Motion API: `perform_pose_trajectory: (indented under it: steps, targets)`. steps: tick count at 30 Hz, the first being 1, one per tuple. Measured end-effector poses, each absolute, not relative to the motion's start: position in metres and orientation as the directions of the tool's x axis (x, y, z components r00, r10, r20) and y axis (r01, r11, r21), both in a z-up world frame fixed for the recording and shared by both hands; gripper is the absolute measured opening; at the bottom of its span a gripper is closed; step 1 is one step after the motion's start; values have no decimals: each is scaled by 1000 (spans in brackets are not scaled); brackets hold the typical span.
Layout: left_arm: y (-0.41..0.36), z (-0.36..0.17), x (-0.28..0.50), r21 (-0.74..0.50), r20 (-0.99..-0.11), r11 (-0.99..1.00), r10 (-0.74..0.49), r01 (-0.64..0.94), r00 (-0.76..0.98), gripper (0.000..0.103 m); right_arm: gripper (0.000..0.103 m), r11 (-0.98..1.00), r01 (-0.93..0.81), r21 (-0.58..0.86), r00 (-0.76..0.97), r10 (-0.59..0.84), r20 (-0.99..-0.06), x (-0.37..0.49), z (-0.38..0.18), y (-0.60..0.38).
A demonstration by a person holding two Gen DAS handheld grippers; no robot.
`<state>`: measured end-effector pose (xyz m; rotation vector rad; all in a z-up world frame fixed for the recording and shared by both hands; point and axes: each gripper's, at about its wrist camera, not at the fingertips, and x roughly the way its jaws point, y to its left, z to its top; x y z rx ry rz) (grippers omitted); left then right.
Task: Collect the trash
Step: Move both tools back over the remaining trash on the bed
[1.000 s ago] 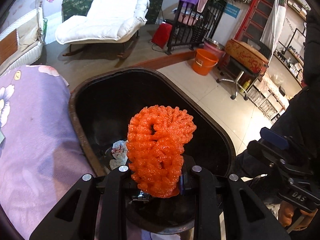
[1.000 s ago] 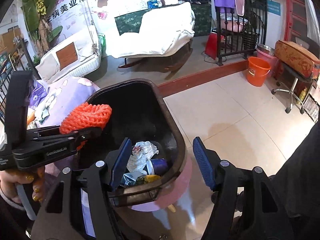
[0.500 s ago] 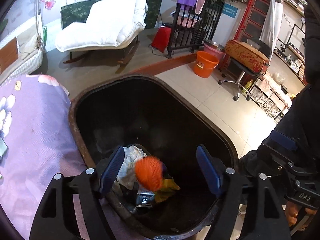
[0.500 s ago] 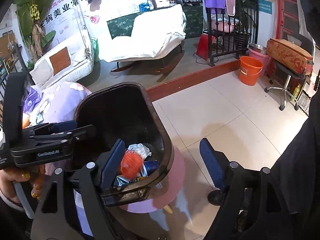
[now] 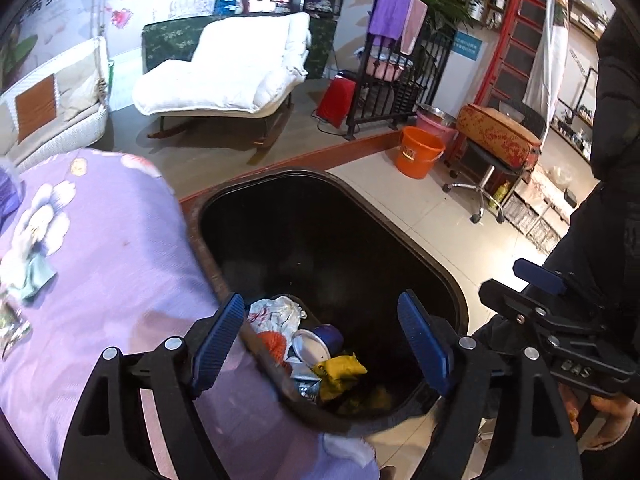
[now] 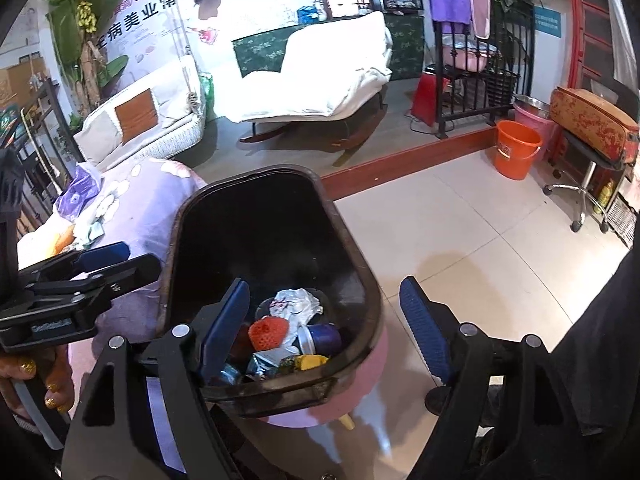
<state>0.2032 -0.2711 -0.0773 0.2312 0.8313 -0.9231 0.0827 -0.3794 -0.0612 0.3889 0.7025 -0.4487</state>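
Note:
A black trash bin stands beside a purple flowered bedspread. At its bottom lie an orange foam net, crumpled white paper, a blue cup and a yellow wrapper. My left gripper is open and empty above the bin's near left rim. My right gripper is open and empty above the bin's near rim.
More litter lies on the bedspread at the left: a purple bag and crumpled bits. An orange bucket and a wheeled stool stand on the tiled floor beyond. A white rocking lounger is at the back.
My left gripper opened and the orange foam net dropped into the bin. The left gripper then drew back to the left, over the bin's rim. The right gripper stayed open.

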Motion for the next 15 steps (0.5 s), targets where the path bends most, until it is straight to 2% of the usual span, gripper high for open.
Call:
perform_pose_trajectory:
  steps: [4, 10, 15]
  targets:
    - [-243, -73, 204, -196, -708, 638, -617, 744, 342, 78, 77, 854, 484, 191, 687, -236, -687, 93, -58, -369]
    - [-191, -64, 206, -172, -687, 699, -590, 694, 424, 81, 77, 892, 406, 199, 712, -172, -681, 118, -52, -341]
    - [-143, -56, 208, -109, -644, 776, -532, 622, 550, 92, 77, 929, 304, 212, 732, -86, -676, 147, -49, -309]
